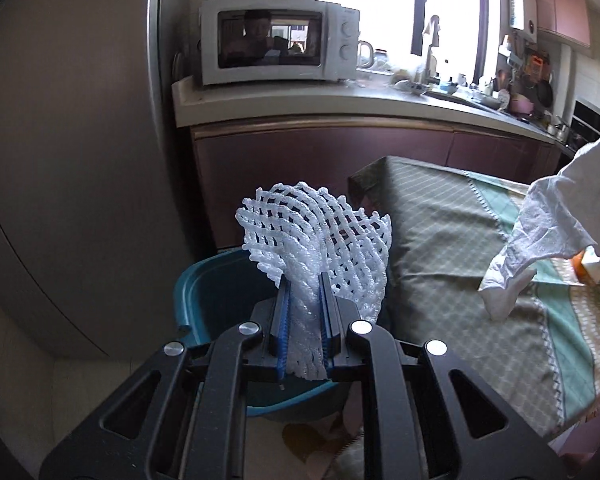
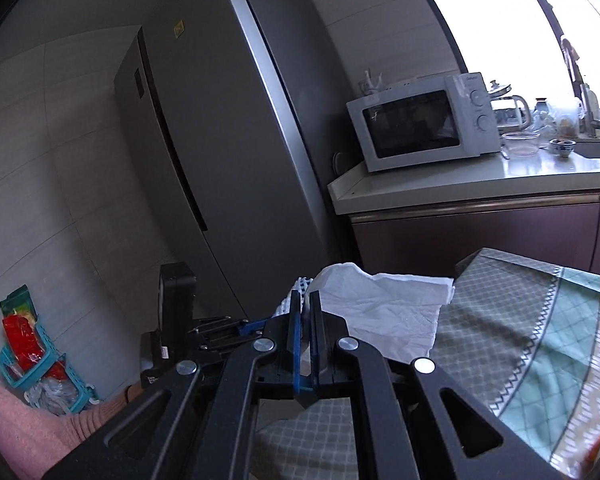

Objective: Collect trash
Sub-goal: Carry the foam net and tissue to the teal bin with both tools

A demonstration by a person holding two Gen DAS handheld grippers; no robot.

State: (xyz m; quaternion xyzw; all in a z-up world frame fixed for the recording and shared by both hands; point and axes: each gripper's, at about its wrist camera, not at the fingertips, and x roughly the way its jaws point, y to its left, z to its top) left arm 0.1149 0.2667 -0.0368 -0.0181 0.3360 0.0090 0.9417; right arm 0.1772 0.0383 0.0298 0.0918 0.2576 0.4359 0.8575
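Fridge [image 2: 204, 128] fills the left of my right wrist view, a tall grey slab beside the kitchen counter [image 2: 500, 176] with its white microwave [image 2: 424, 128]. Nearer me sits the worktop [image 1: 460, 240], covered in a green patterned cloth. Beside its corner on the floor I see a teal bin [image 1: 216, 292], directly under my left gripper [image 1: 305, 304]. That gripper is closed down on a white foam net [image 1: 320, 232], whose pinched end runs back between the fingers while the mesh fans out above the bin's opening. My right gripper [image 2: 305, 320] is nearly closed, clamping a crumpled white paper towel [image 2: 388, 308] that hangs out to the right over the worktop's edge. From the left wrist, the same towel [image 1: 540, 232] dangles above the cloth.
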